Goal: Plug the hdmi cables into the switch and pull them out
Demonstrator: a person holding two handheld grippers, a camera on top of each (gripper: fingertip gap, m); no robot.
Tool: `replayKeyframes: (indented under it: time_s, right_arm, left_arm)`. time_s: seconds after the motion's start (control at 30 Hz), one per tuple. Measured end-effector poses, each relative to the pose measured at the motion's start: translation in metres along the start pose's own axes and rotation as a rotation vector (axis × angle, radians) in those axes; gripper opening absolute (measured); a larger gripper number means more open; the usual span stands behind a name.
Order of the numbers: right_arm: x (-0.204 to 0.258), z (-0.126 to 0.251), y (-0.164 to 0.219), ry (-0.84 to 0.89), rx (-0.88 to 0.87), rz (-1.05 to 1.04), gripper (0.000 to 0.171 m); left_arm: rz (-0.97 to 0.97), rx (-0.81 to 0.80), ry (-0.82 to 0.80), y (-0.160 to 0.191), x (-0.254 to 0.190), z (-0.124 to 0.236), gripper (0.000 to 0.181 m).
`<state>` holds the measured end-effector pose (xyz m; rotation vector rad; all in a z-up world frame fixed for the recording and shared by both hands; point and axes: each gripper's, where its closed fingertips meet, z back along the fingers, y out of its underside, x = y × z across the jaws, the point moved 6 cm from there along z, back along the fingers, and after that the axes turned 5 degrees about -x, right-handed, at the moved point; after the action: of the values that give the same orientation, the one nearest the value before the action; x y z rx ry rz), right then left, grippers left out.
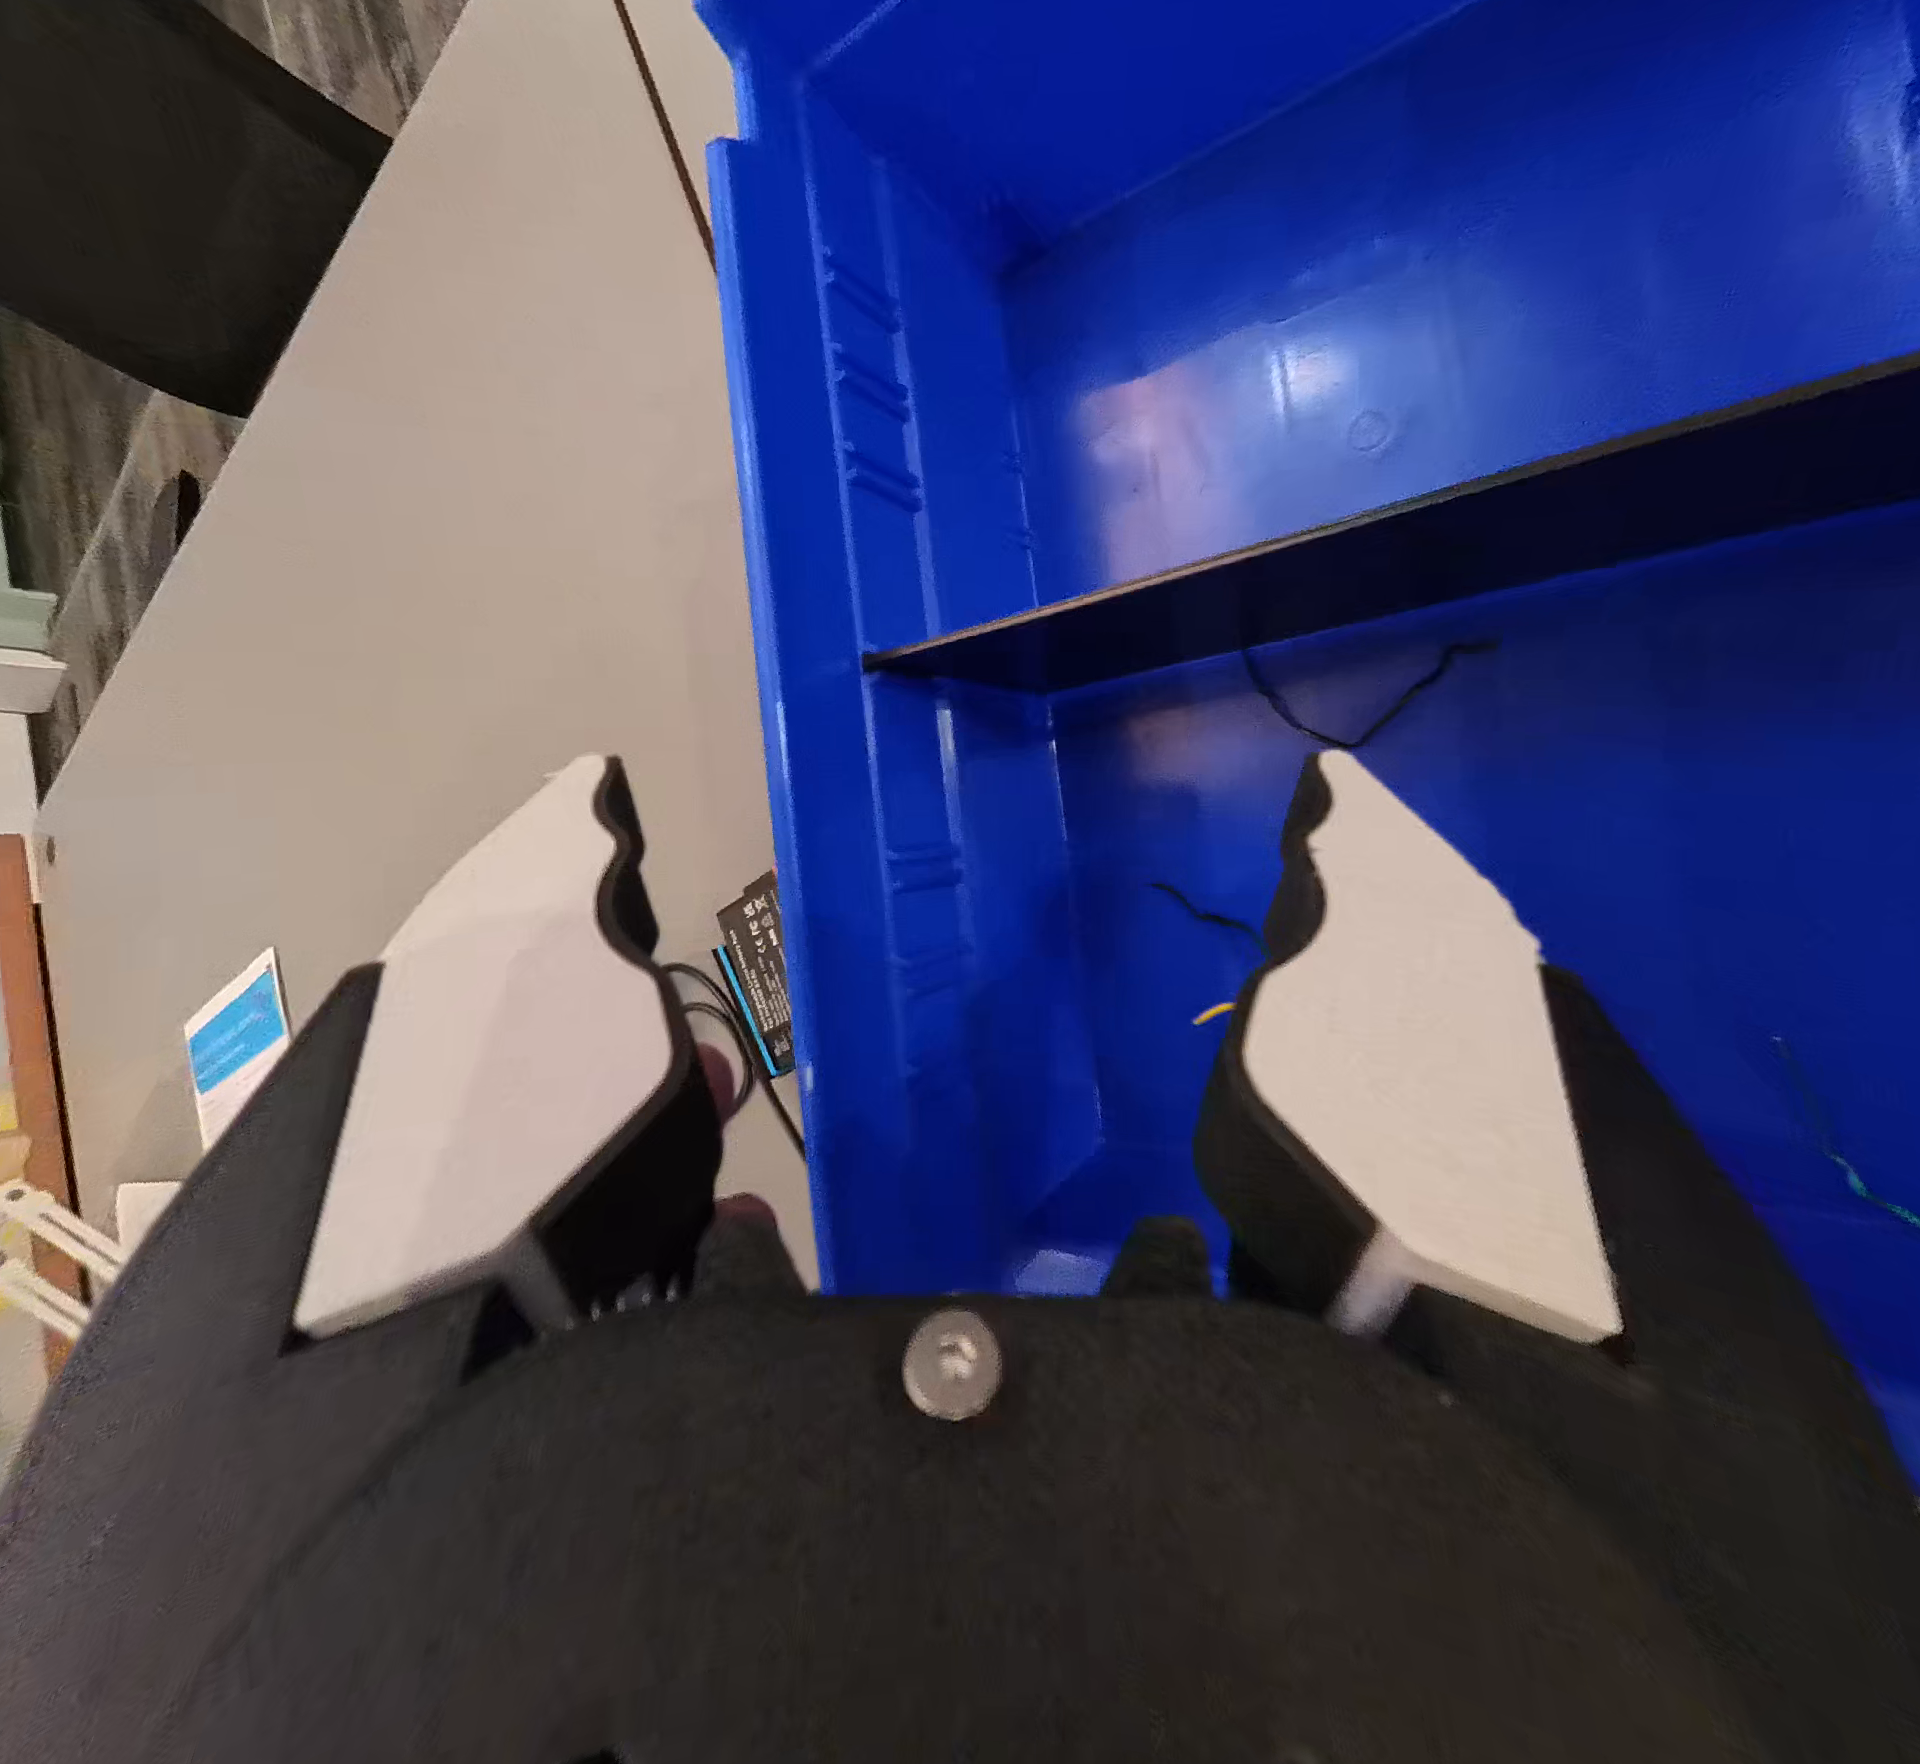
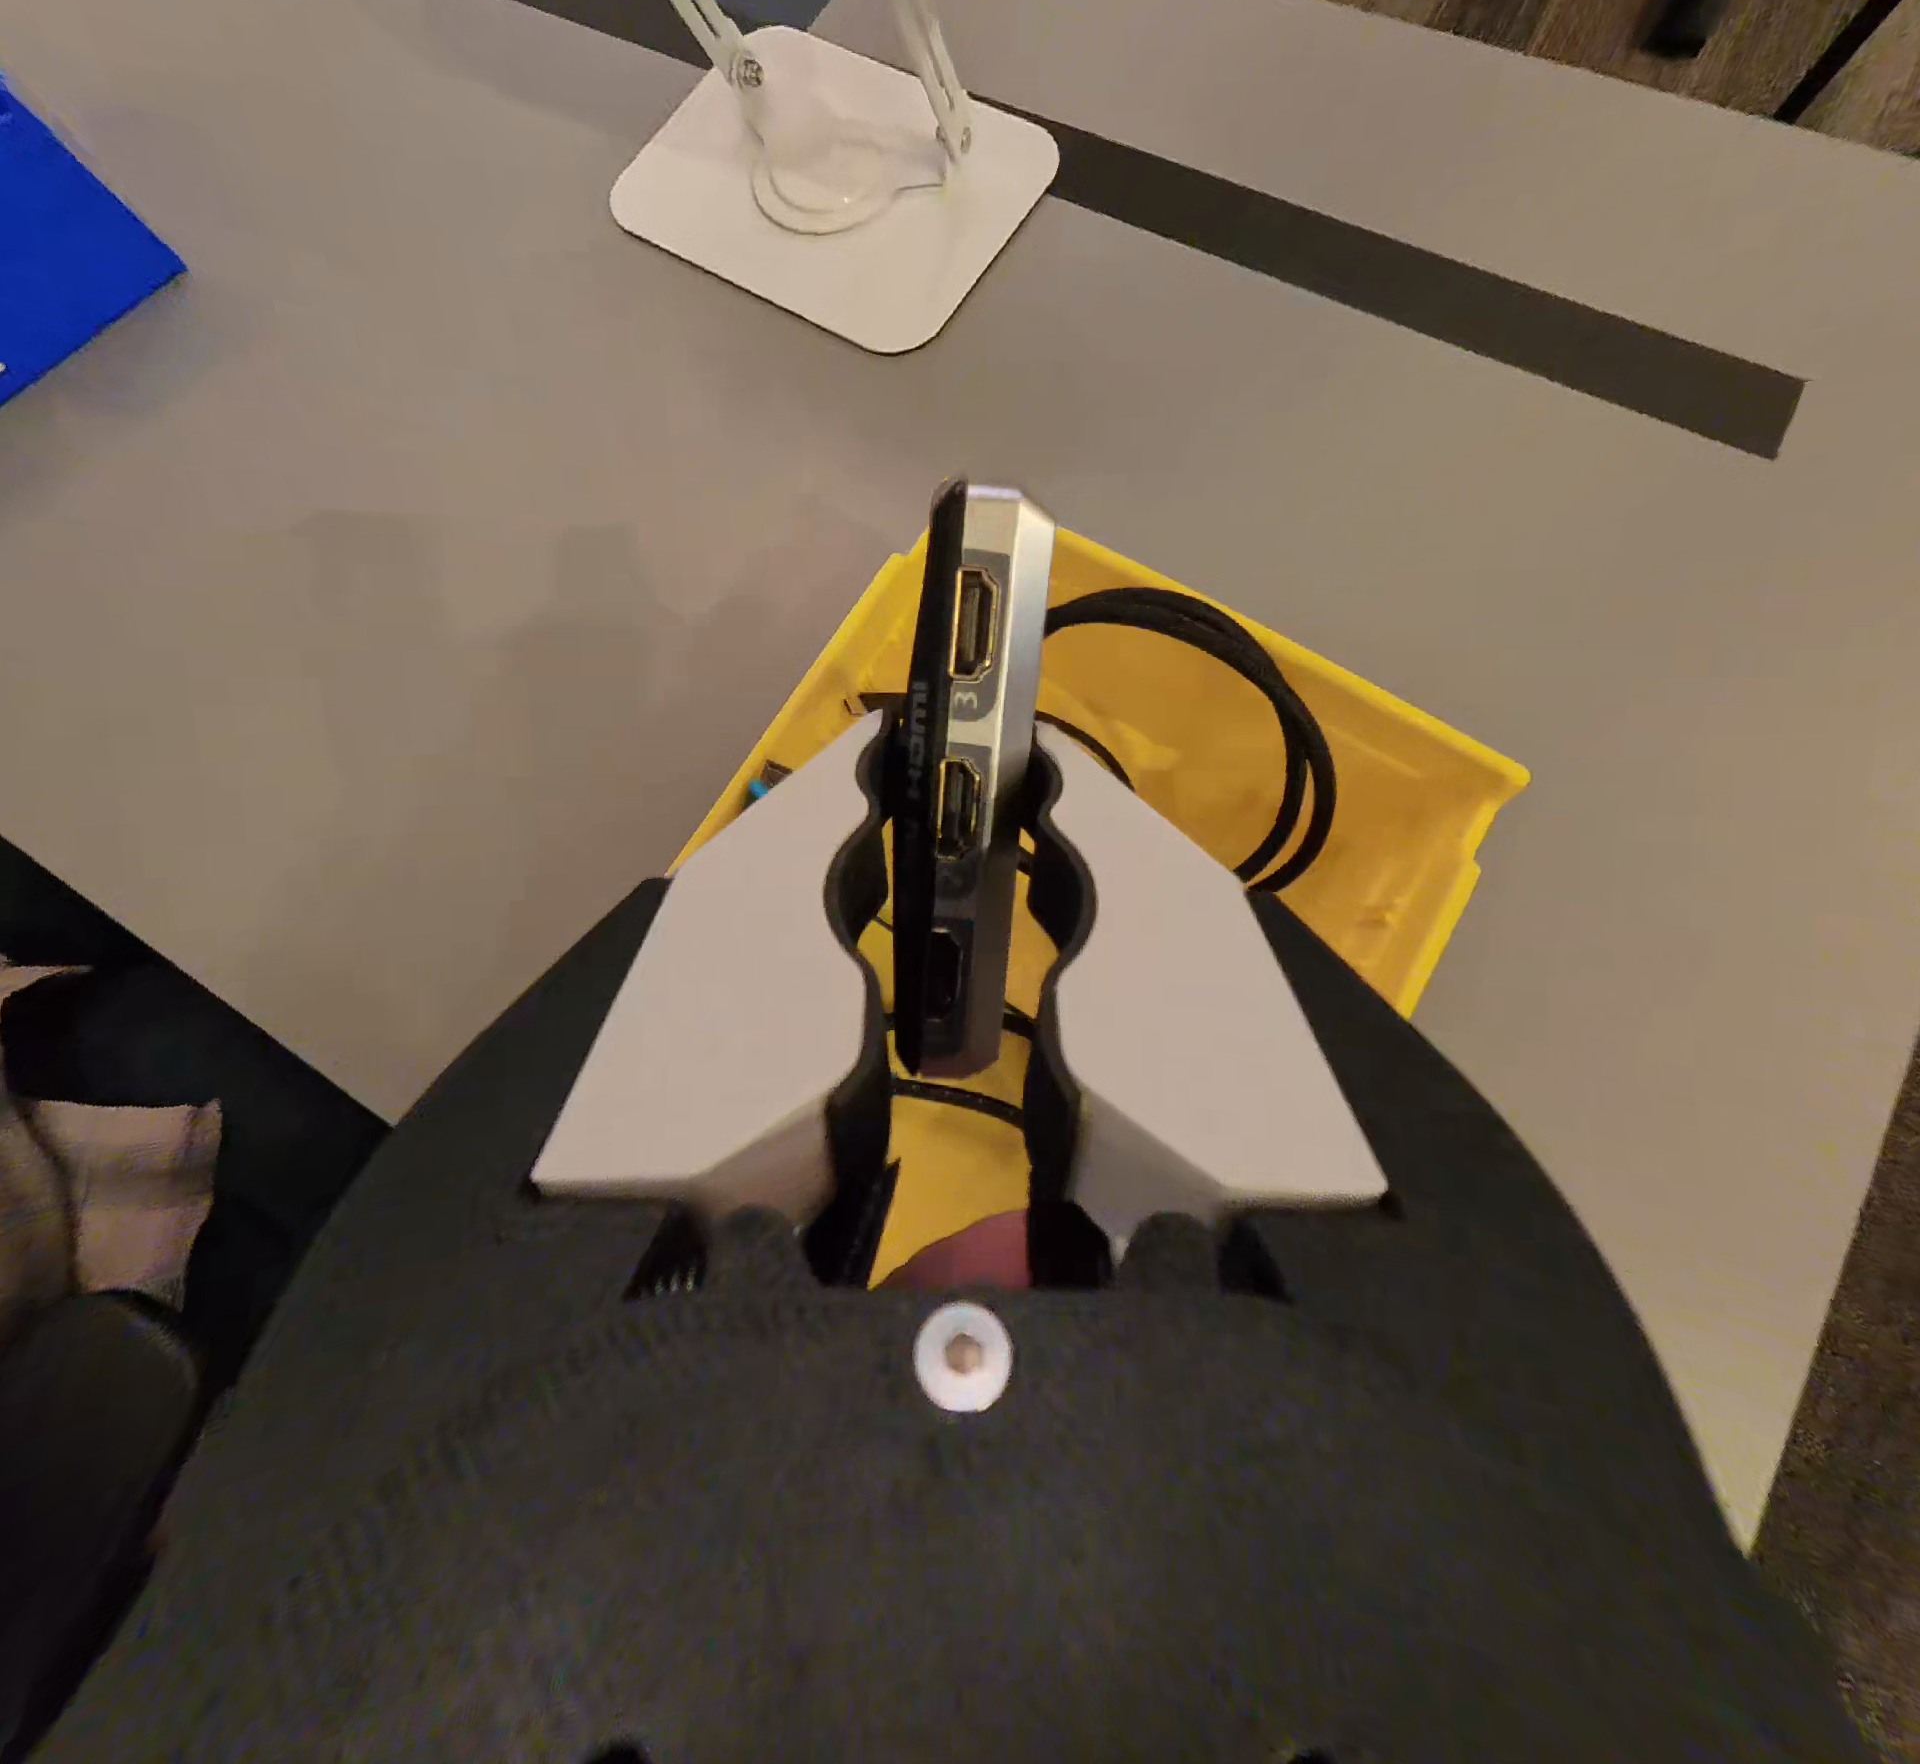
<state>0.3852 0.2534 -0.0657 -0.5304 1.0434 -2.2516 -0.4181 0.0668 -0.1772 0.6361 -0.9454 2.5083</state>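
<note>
HDMI switch [image 2: 977, 779] sits clamped edge-up in our right gripper [image 2: 961, 893] above a yellow bin [image 2: 1382, 841] holding coiled cable [image 2: 1278, 738]; at twelve o'clock, a white stand [image 2: 831, 197] on the grey table [image 2: 416, 519]. Our left gripper [image 1: 961, 925] gapes wide over a blue bin [image 1: 1351, 156].

I count one switch [image 2: 971, 779] with three ports, one coiled black cable [image 2: 1283, 738], one yellow bin [image 2: 1382, 841], one blue bin [image 1: 1351, 156] and one white stand [image 2: 831, 187].

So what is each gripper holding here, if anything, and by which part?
The right gripper clamps the switch by its two flat faces, around the middle, ports facing the camera. The left gripper is open over the blue bin, holding nothing.
</note>
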Motion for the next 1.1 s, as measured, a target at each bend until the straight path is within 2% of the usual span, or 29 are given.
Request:
replayKeyframes:
  time_s: [0.17,0.37,0.43,0.53,0.83,1.07,1.1]
  right_arm:
    - [-0.016,-0.033,0.006,-0.056,0.041,-0.066,0.019]
    - [-0.031,-0.071,0.027,-0.108,0.158,-0.128,0.02]
    - [-0.033,-0.081,0.037,-0.093,0.222,-0.119,0.026]
    - [-0.04,-0.088,0.045,0.037,0.295,-0.037,0.041]
    - [-0.049,-0.055,0.034,0.23,0.336,0.134,0.057]
    - [-0.065,-0.007,0.043,0.365,0.304,0.149,0.052]
    - [-0.067,-0.001,0.05,0.364,0.314,0.139,0.045]
  left_arm:
    - [0.013,0.051,-0.043,0.014,0.008,-0.007,0.115]
    - [0.097,0.089,0.021,0.029,0.008,-0.016,0.114]
    - [0.111,0.102,0.046,0.032,0.007,-0.019,0.112]
    - [0.106,0.115,0.078,0.035,0.001,-0.021,0.105]
    - [0.056,0.146,0.108,0.03,-0.009,-0.02,0.091]
    - [0.054,0.145,0.185,0.028,-0.021,-0.017,0.088]
    - [0.057,0.146,0.201,0.027,-0.022,-0.016,0.084]
